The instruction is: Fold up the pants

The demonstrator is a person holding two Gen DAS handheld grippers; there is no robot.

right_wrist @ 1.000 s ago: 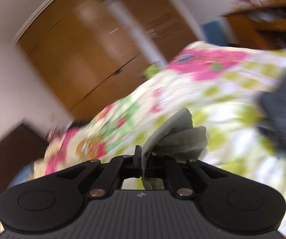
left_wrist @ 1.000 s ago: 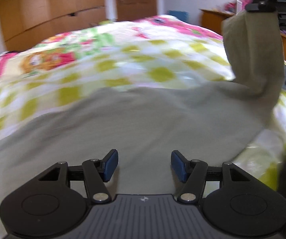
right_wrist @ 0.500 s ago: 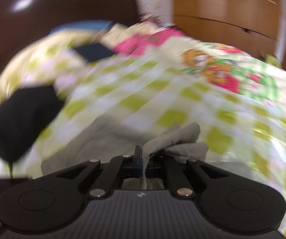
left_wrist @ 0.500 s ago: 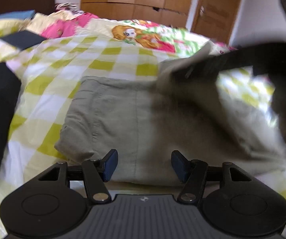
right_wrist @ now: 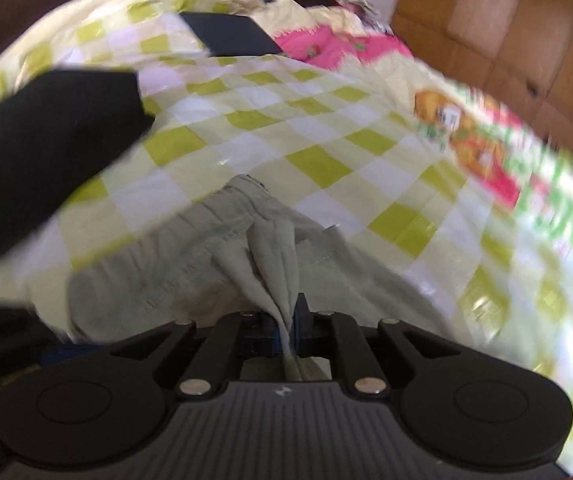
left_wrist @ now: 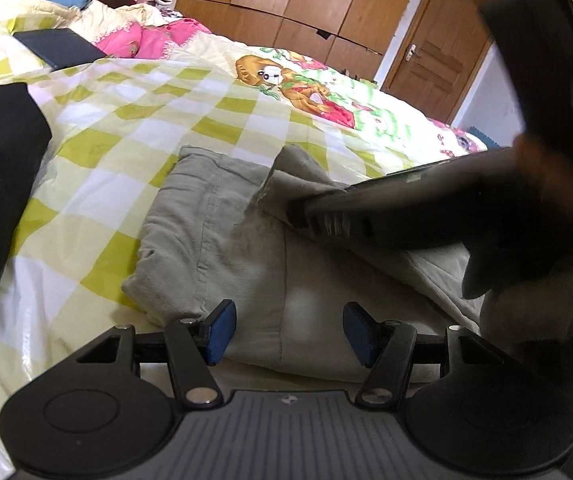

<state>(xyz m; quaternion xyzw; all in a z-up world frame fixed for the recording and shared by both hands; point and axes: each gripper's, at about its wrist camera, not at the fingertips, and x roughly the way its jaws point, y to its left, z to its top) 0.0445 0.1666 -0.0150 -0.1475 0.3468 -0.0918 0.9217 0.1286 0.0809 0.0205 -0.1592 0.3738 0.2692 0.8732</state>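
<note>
Right now my right gripper (right_wrist: 292, 320) has its jaws pressed together on a bunched edge of the grey pants (left_wrist: 222, 240), which lie just ahead of both sets of jaws on the checkered bedspread (left_wrist: 134, 120). My left gripper (left_wrist: 286, 332) hangs over the near edge with its jaws spread and nothing between them.

I judge the cloth light, soft and limp: it will sag and crease wherever unsupported, so a hem or a folded corner is the place to pinch, through all layers. From the left jaws the folded bundle's long axis seems to run left to right, the seamed end toward the left; its right end is hidden behind the right gripper.
</note>
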